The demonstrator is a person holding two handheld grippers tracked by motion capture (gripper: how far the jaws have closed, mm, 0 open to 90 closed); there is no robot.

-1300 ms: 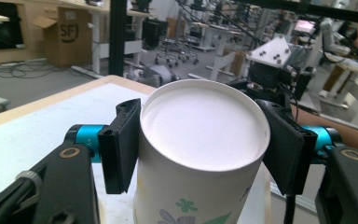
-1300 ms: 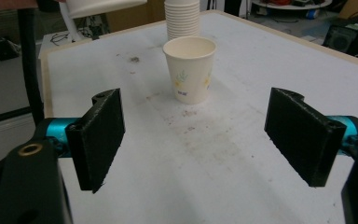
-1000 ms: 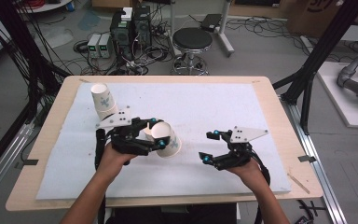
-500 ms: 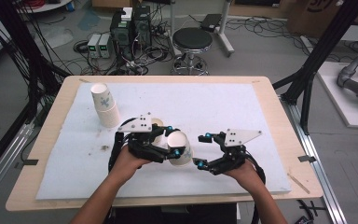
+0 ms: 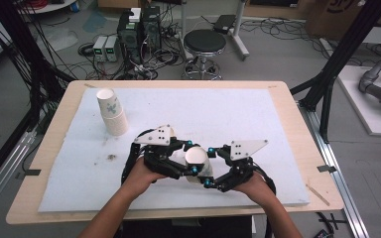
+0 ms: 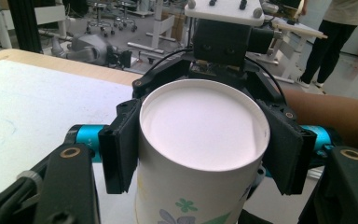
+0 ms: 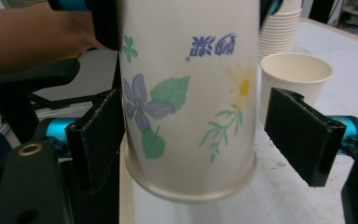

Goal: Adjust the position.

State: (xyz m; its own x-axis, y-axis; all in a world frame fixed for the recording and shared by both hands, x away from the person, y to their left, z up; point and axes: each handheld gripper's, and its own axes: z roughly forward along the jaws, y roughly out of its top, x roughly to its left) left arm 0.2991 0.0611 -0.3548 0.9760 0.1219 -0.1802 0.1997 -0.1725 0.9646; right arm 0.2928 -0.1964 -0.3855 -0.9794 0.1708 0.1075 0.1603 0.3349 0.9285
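You've got the paper cup base-up, off the mat, well apart from the cup stack: nearer to you and to its right.

The left gripper is pinching the cup near its base. The right gripper stands spread, pads either side of the wall just above the rim. One pad is about touching and the other is clear of the wall.

It looks like a hand-over, L to R:
- Centre the right gripper first so both pads meet the wall together.
- Close gently (thin paper dents).
- Loosen the left only once the right has it firm.
- Keep the cup's axis steady, w/o twisting.

The surface is a white mat on a wooden table, smudged nearer to you than the stack. Beyond the stack are a round stool, electronics boxes and loose cables on the floor.
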